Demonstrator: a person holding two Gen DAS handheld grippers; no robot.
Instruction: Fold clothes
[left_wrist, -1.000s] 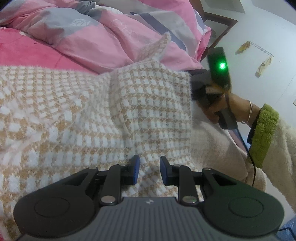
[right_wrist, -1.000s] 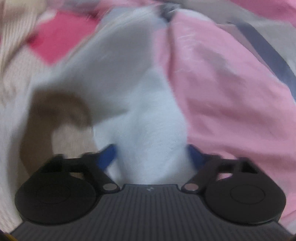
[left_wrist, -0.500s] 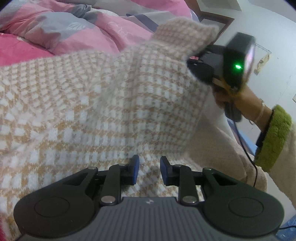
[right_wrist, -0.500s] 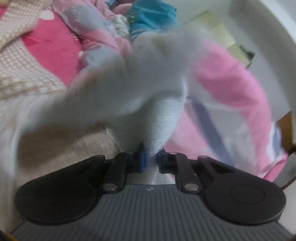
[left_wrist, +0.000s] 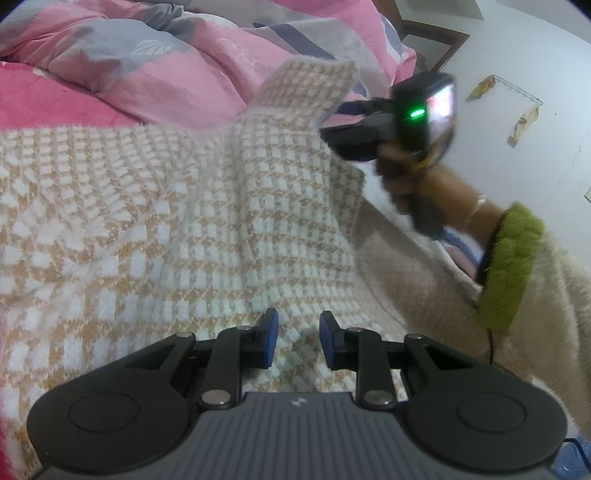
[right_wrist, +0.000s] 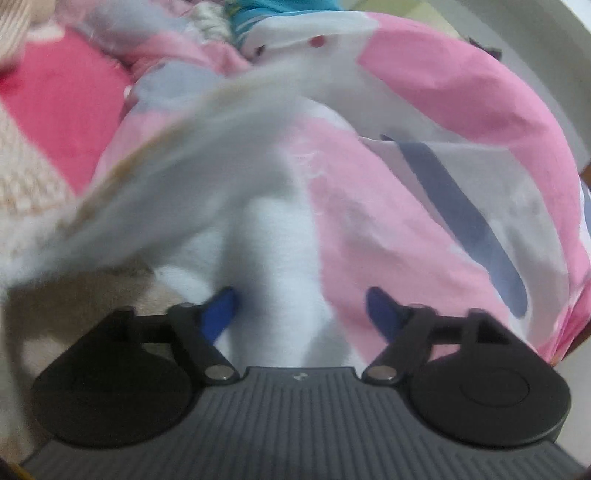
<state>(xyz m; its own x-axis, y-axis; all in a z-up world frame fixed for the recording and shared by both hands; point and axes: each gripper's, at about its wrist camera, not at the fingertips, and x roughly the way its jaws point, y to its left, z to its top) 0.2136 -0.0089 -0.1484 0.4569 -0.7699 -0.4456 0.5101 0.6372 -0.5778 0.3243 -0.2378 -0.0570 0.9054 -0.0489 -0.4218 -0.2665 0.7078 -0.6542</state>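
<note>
My right gripper (right_wrist: 301, 310) is opening, the checked sweater (left_wrist: 207, 229) loose between its jaws, while my left gripper (left_wrist: 294, 341) hovers narrowly parted, empty, over it.

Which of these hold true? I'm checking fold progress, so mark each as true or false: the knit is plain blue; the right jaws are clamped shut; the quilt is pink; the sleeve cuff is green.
1. The knit garment is plain blue. False: it is a tan and white check.
2. The right gripper is clamped shut. False: its jaws are opening, with white cloth between them.
3. The quilt is pink with grey. True.
4. The sleeve cuff is green. True.
</note>
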